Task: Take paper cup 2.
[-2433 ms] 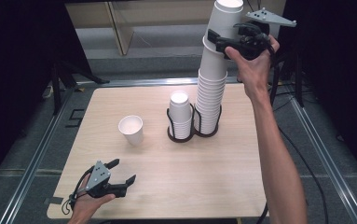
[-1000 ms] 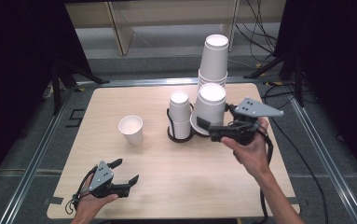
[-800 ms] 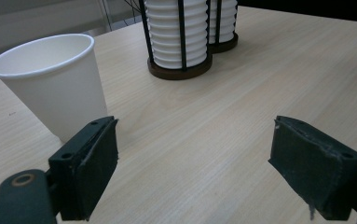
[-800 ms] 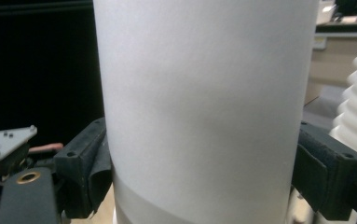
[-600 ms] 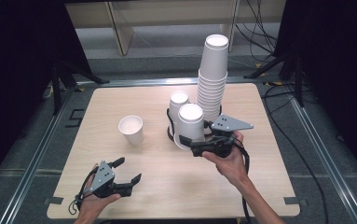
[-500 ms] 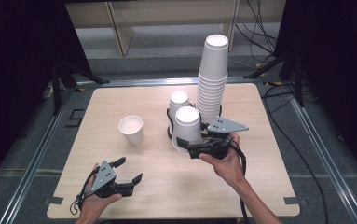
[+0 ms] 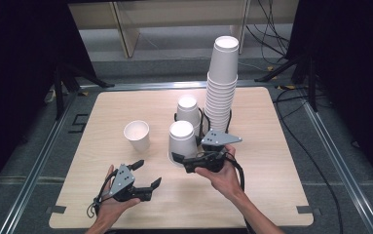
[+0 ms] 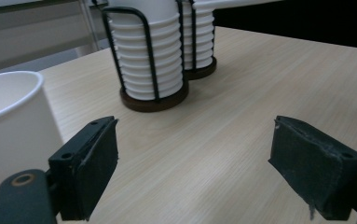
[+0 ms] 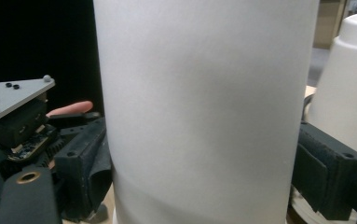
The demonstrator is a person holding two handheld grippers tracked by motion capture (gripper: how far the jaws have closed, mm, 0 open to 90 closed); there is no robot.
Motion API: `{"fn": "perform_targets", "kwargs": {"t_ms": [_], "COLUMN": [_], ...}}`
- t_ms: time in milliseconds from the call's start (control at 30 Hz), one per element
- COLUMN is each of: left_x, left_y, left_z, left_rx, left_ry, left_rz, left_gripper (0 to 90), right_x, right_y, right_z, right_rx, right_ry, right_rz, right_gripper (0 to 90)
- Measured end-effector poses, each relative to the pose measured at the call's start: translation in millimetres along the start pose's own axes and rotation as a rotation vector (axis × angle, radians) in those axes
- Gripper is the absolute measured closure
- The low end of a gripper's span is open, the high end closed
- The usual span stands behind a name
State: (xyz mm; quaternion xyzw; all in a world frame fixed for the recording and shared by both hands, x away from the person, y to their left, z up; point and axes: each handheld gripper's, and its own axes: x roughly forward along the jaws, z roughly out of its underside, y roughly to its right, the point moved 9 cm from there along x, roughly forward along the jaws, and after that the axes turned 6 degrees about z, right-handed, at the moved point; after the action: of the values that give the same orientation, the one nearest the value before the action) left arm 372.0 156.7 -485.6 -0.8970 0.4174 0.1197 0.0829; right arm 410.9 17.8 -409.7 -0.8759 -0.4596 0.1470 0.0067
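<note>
While the left gripper (image 7: 145, 176) waits near the desk (image 7: 281, 161) edge, jaws parted and empty, the right gripper (image 7: 180, 159) clamps an upturned cup (image 7: 181, 141) beside the racks (image 7: 201, 127); lower it level, releasing only once seated.

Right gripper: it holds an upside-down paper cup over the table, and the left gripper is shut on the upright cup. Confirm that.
Not quite. The left gripper holds nothing: the left gripper view shows its jaws apart over bare table, the upright cup beside them. The right gripper does hold the upside-down paper cup.
</note>
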Motion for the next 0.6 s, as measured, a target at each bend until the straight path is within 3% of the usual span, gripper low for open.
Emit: {"fn": "perform_targets", "kwargs": {"t_ms": [200, 233, 267, 300, 400, 433, 500, 533, 600], "left_x": [7.4, 8.4, 8.3, 8.5, 8.0, 6.1, 7.7, 8.5, 8.3], "left_y": [9.6, 11.1, 11.5, 11.8, 12.8, 12.6, 14.4, 15.1, 15.7], "left_z": [-5.5, -6.4, -6.0, -5.9, -6.1, -4.8, -5.5, -5.8, -5.7], "left_rx": [0.000, -0.001, -0.005, -0.011, -0.004, 0.004, -0.001, -0.004, -0.006], "left_ry": [0.031, 0.054, 0.056, 0.059, 0.064, 0.042, 0.059, 0.066, 0.065], "left_rz": [0.052, 0.065, 0.066, 0.069, 0.071, 0.066, 0.077, 0.082, 0.084], "left_gripper": [14.7, 14.7, 14.7, 14.7, 14.7, 14.7, 14.7, 14.7, 14.7], "right_x": [11.3, 13.6, 16.8, 17.2, 22.7, 23.7, 25.4, 26.9, 29.1], "right_y": [-10.7, -10.6, -13.0, -15.8, -19.7, -20.0, -26.2, -24.6, -27.7], "right_z": [11.3, 12.2, 12.9, 16.1, 18.5, 20.2, 23.5, 23.3, 26.1], "right_rx": [0.009, -0.012, -0.013, 0.004, -0.027, -0.044, -0.013, -0.042, -0.037], "right_ry": [-0.024, -0.021, -0.014, -0.041, -0.024, -0.030, -0.041, -0.030, -0.039], "right_rz": [-0.031, -0.026, -0.044, -0.046, -0.055, -0.054, -0.078, -0.069, -0.083], "right_gripper": [16.7, 16.7, 16.8, 16.8, 16.8, 16.8, 16.8, 16.8, 16.9]}}
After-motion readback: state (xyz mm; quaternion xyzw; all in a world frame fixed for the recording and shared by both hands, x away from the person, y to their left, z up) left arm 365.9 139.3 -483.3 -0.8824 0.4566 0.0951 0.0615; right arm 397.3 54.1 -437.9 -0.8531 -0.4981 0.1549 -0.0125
